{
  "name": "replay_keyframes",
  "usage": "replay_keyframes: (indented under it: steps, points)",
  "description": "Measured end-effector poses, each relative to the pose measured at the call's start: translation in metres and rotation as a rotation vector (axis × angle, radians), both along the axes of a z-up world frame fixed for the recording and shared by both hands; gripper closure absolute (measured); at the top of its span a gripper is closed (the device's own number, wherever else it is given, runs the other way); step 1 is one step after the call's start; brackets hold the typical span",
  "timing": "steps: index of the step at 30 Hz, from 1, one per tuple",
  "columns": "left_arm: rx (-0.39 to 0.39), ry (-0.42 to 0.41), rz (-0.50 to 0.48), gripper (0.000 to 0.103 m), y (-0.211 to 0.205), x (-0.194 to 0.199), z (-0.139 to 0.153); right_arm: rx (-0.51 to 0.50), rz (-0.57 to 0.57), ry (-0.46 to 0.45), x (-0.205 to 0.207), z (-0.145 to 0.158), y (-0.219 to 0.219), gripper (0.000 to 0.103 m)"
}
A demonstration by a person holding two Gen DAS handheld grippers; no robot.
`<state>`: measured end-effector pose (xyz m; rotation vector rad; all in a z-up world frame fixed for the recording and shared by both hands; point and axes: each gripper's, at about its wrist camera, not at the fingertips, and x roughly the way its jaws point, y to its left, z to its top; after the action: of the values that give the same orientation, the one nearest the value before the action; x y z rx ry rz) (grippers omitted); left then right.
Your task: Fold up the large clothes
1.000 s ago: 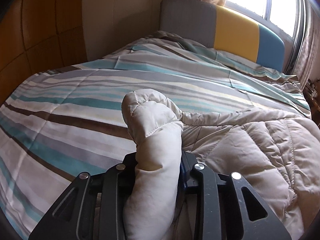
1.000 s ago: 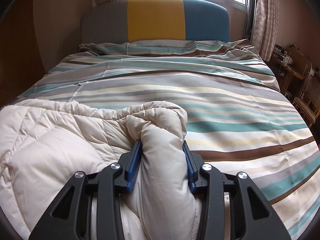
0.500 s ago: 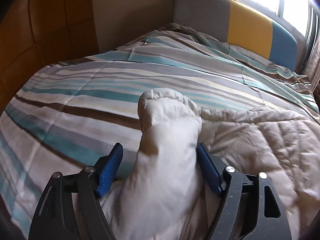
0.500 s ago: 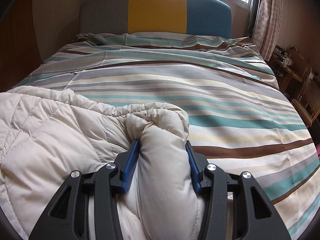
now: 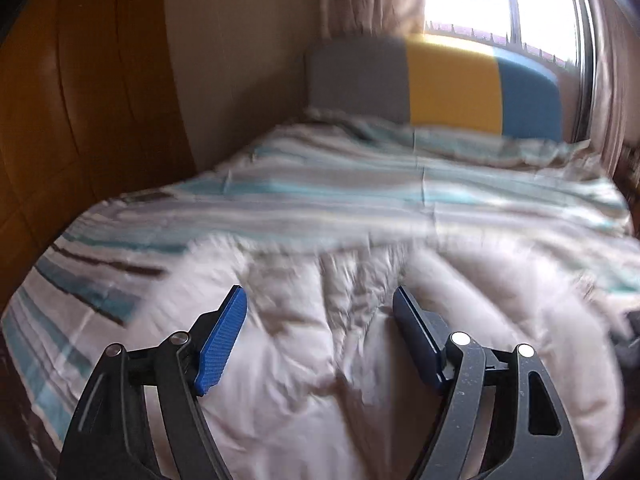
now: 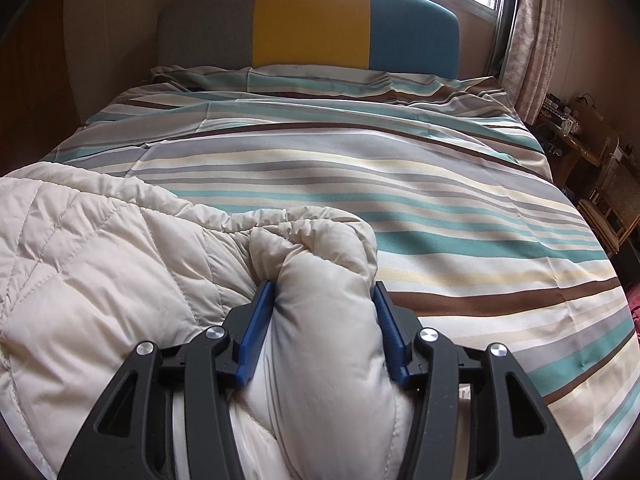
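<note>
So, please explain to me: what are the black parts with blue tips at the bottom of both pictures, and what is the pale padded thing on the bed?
Each black part is a hand-held claw with two blue-padded fingers. A person holds one in each hand, and a small camera on each looks forward along its fingers. So one picture comes from the left claw, the other from the right claw. Both look over a bed with a striped teal, brown and cream cover towards a grey, yellow and blue headboard. On the bed lies a cream quilted padded garment. The right claw's pads press on a bunched fold of it, though its jaws have just been opening. The left claw is open and holds nothing; its picture is blurred.
</note>
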<state>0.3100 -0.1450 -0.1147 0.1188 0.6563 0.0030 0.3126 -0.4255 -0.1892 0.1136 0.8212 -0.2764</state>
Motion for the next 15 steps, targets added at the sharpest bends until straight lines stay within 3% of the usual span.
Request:
replay_keyframes:
  steps: [3,8,15]
  points:
    - [0.014,0.001,0.005,0.027,-0.002,0.004,-0.028,-0.005,0.002,-0.005,-0.001,0.0,0.001,0.052]
    - [-0.009,0.032,0.003,0.023,0.001,0.018,-0.05,0.003,-0.001,-0.006,-0.001,-0.001,0.0,0.051]
    - [-0.003,0.061,0.0,0.023,-0.004,0.023,-0.056,0.006,-0.006,-0.024,-0.005,0.011,-0.002,0.043]
